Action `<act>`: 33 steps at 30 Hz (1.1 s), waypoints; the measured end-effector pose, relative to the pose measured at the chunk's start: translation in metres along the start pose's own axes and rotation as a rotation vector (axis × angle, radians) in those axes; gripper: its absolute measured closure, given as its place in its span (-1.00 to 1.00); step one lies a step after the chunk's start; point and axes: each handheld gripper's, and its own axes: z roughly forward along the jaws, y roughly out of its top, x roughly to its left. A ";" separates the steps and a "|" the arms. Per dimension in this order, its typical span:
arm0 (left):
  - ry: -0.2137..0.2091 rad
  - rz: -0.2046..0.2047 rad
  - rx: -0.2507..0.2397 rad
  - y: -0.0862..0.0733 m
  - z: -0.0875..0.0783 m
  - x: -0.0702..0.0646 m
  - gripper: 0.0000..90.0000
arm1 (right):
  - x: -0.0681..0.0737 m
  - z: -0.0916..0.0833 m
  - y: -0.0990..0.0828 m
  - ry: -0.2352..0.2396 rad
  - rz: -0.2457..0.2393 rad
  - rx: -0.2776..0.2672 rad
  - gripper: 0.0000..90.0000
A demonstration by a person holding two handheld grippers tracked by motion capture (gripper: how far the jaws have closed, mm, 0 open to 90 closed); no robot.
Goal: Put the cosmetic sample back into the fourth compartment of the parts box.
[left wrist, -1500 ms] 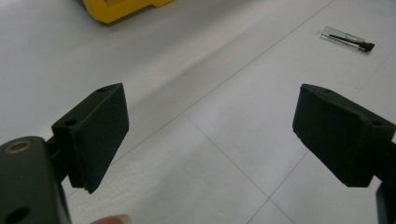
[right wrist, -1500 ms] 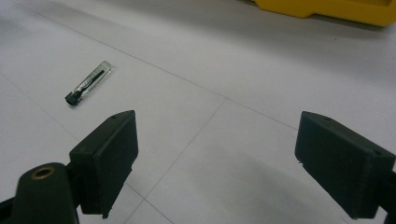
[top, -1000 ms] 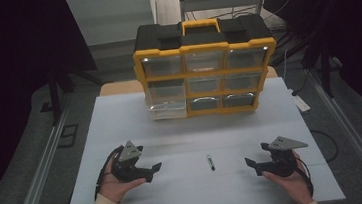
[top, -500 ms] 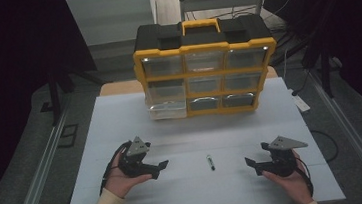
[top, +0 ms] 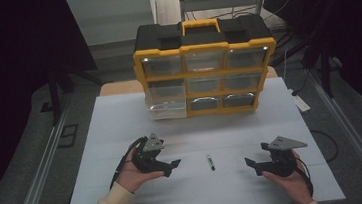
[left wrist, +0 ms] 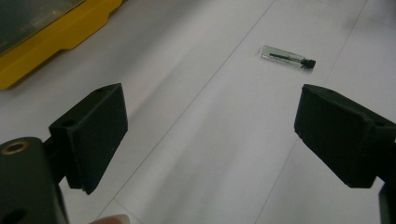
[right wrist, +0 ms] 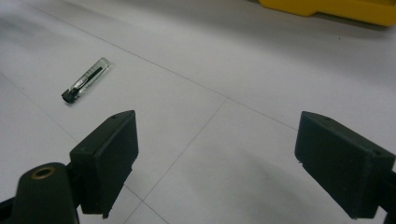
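A small clear vial with a black cap (top: 210, 162) lies on the white table between my two grippers. My left gripper (top: 171, 166) is held low to the vial's left, open with nothing between its jaws; in the left gripper view the vial (left wrist: 288, 57) lies ahead, right of centre. To the vial's right sits my right gripper (top: 253, 165), also open and holding nothing. Its own view puts the vial (right wrist: 86, 80) ahead at the upper left, cap toward me.
A yellow and black organiser case (top: 206, 69) with several clear drawers stands at the back of the white table (top: 120, 123); its bottom-left drawer (top: 168, 109) is pulled out slightly. The case's yellow edge (left wrist: 56, 39) shows at the left gripper view's upper left.
My left gripper has moved right and slightly forward, toward the vial. The right gripper and the vial have stayed put.
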 end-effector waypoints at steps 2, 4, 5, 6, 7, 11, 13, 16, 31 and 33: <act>-0.005 0.005 -0.001 0.002 0.002 -0.001 -0.77 | 0.000 0.000 0.000 -0.001 0.000 0.000 -0.69; -0.012 0.011 0.006 0.004 0.005 -0.002 -0.77 | 0.000 0.000 0.000 -0.001 -0.003 -0.001 -0.69; -0.014 0.014 0.010 0.005 0.007 -0.003 -0.77 | 0.000 0.000 0.000 -0.001 -0.003 -0.001 -0.69; -0.016 0.018 0.015 0.006 0.009 -0.003 -0.77 | 0.000 0.000 0.000 -0.001 -0.003 -0.001 -0.69; -0.019 0.020 0.016 0.007 0.010 -0.004 -0.77 | 0.000 0.000 0.000 -0.001 -0.003 0.000 -0.69; -0.031 0.034 0.027 0.010 0.015 -0.006 -0.77 | 0.000 0.000 0.000 -0.003 -0.003 0.000 -0.69; -0.037 0.038 0.030 0.012 0.018 -0.007 -0.77 | 0.000 0.001 0.000 -0.004 -0.003 0.001 -0.69; -0.043 0.041 0.035 0.014 0.021 -0.008 -0.78 | 0.000 0.001 0.000 -0.005 -0.005 0.001 -0.69; -0.119 0.103 0.069 0.034 0.048 -0.023 -0.78 | -0.001 0.002 0.001 -0.008 -0.002 0.003 -0.69; -0.127 0.113 0.071 0.036 0.051 -0.025 -0.78 | 0.000 0.001 0.001 -0.009 -0.003 0.003 -0.69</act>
